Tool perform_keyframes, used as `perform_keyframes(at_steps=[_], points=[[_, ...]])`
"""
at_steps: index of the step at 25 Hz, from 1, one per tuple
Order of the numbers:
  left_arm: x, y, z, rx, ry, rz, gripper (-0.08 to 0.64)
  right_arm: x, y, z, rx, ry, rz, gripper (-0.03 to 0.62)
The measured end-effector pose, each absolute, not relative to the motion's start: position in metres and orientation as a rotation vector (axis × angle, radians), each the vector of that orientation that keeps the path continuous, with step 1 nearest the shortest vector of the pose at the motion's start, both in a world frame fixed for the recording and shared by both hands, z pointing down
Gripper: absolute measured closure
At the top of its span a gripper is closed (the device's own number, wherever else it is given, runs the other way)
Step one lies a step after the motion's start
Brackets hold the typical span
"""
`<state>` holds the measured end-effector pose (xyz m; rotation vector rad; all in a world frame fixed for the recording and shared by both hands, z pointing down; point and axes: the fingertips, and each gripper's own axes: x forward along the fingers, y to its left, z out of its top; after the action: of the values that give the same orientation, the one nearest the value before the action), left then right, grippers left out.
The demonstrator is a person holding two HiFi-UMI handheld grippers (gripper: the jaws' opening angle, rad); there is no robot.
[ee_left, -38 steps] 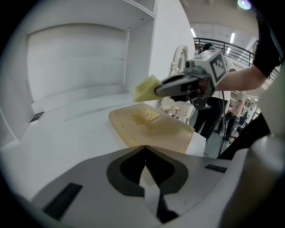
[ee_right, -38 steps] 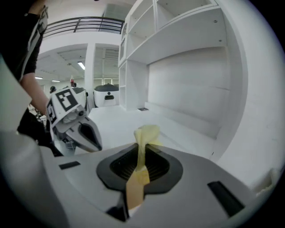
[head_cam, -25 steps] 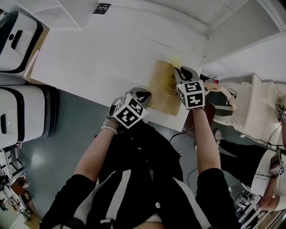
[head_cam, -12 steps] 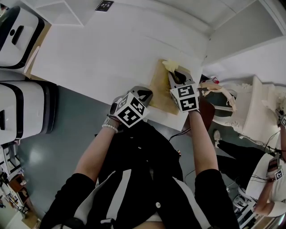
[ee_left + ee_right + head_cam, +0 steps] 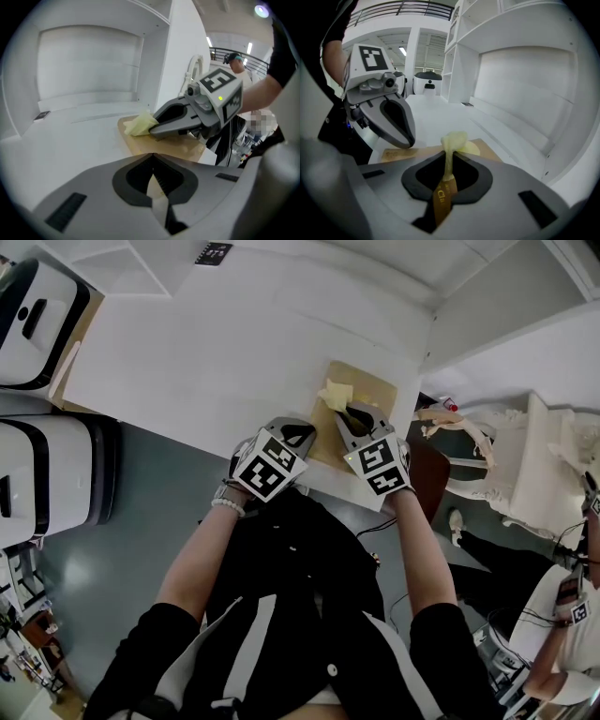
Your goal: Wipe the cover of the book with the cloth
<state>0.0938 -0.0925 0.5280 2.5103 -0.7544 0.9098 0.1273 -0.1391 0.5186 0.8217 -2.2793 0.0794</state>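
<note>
Grey plastic right gripper (image 5: 449, 157) is clamped tight on a bunched-up pale yellow cloth (image 5: 454, 139). The wad pokes out past the tips and sits right on the cover of the flat tan-brown book with gold lettering (image 5: 371, 390). Looking down the gripper's own view, you can even see a bit of that gold print through the gap behind the cloth.

The grey left gripper (image 5: 153, 157) is just beside it, to the left. Its jaws are pressed together with nothing between them, and the tips point down at the near left corner of the book. It looks like it's resting on that corner, but I can't swear it's actually touching. Both grippers have those black-and-white marker cubes on top.

The book lies flat at the near right corner of the plain white bench (image 5: 234, 343), with the cloth roughly over the left-middle part of the cover. The rest of the bench top is bare white, apart from a small black square marker tag (image 5: 214, 253) way at the far edge. White shelving stands behind the bench, and two white-and-black machines (image 5: 47, 474) are parked on the grey-blue floor off to the left.
</note>
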Motion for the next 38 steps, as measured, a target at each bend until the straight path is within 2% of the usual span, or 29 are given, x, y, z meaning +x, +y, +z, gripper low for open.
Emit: perform_keyframes(at_steps=[9,19,38], points=[[0.067,-0.114,0.514,2.475,-0.881,0.831,0.560,0.110,-0.095,0.521,0.667,-2.301,0.002,0.554],[0.086,-0.107,0.507,2.577,-0.808,0.908,0.561,0.102,-0.045,0.520,0.516,-2.308,-0.050,0.554],[0.112,-0.090,0.505,2.657,-0.668,0.972,0.561,0.162,0.011,0.511,0.695,-2.252,0.122,0.554]])
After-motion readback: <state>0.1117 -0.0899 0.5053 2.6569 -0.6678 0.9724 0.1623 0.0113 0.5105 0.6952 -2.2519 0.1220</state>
